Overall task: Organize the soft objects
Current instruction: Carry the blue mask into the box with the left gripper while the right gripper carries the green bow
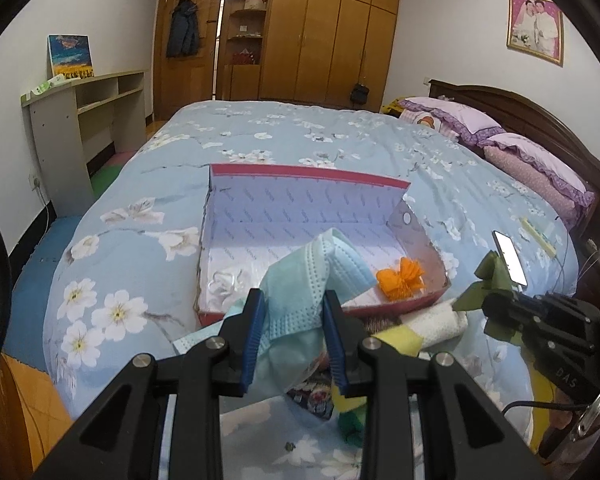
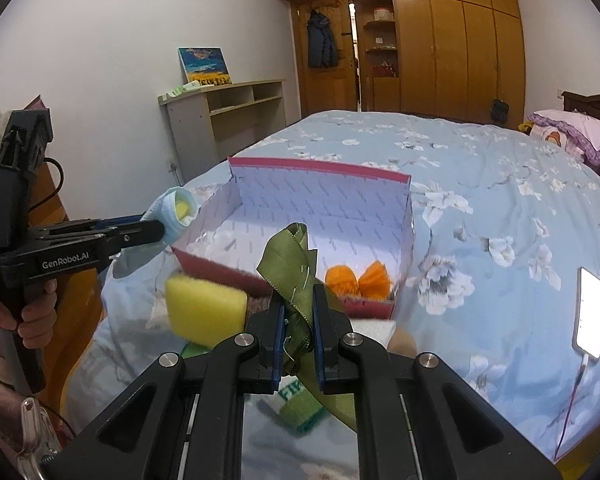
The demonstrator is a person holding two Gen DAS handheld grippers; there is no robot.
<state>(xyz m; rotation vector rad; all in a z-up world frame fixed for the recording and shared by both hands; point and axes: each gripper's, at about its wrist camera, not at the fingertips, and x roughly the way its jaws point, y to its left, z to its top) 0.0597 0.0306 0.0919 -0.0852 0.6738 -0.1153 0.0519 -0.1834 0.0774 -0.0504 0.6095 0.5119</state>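
Both my grippers carry a soft thing in front of the red box on the bed.

My left gripper (image 1: 292, 300) is clamped on a pale blue face mask (image 1: 300, 280), which bunches up between the blue pads and hangs over the near edge of the red box (image 1: 300, 174). My right gripper (image 2: 296, 308) is clamped on an olive green ribbon (image 2: 290, 256); its loop stands up above the pads. In the right wrist view the box is at 12 o'clock, the orange pompom (image 2: 358, 278) lies inside it at about 1 o'clock, near the front wall. The yellow sponge (image 2: 206, 308) lies on the flowered blanket (image 2: 480, 168) at 10 o'clock, just before the box. A lit phone (image 2: 590, 312) rests on the blanket at 3 o'clock.
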